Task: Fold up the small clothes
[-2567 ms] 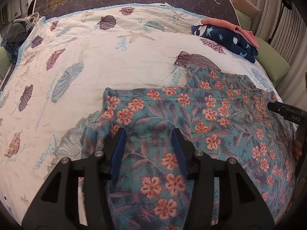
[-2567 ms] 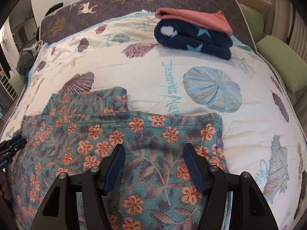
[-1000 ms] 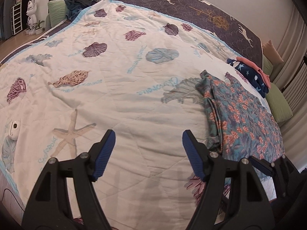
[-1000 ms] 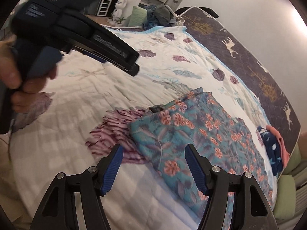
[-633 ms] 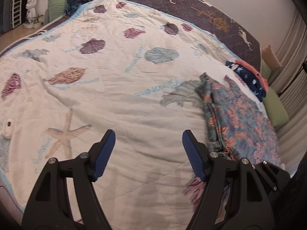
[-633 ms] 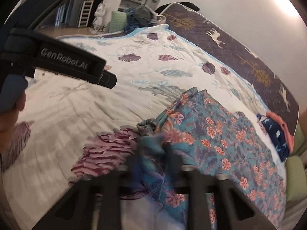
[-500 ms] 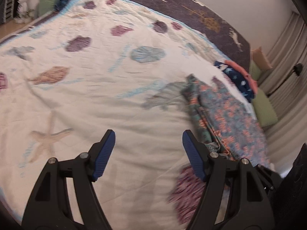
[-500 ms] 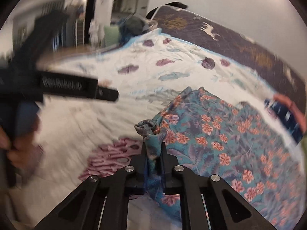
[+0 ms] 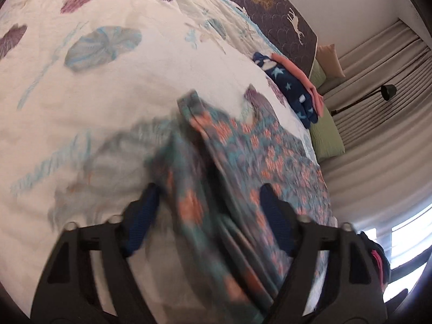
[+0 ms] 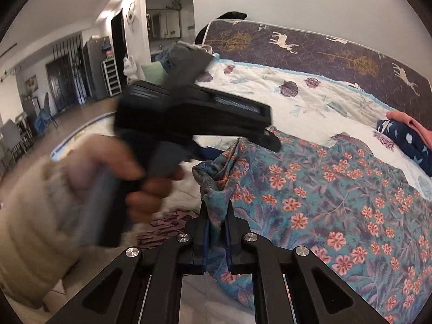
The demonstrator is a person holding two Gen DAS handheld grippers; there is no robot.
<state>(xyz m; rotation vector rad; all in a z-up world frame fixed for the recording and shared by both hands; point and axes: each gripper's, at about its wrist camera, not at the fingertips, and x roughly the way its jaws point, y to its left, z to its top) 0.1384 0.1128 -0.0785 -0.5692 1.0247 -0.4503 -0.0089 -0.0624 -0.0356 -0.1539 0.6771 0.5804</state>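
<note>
My right gripper [image 10: 216,222] is clamped on a bunched corner of the floral garment [image 10: 324,202] lying on the bed [image 9: 135,86], while my left gripper [image 9: 209,216] is closing astride its edge without pinching yet, so that side could slip free and sag.

Left wrist view: fisheye mounted behind the left gripper [image 9: 208,216], looking forward and down along its fingers, close over the floral garment [image 9: 243,162] on the seashell-print quilt [image 9: 108,81]. Picture blurred. Headboard [image 9: 270,8] at upper centre, curtains [image 9: 378,102] at right.

Right wrist view: fisheye behind the right gripper [image 10: 216,232], angled down and across the bed, close to the floral garment [image 10: 324,202]. The left gripper [image 10: 194,116] and the hand [image 10: 116,170] holding it fill centre left; a room opens at upper left.

Shared: garment, quilt [image 10: 297,108], headboard [image 10: 310,48], and the folded clothes stack [image 9: 291,89] [image 10: 405,135].
</note>
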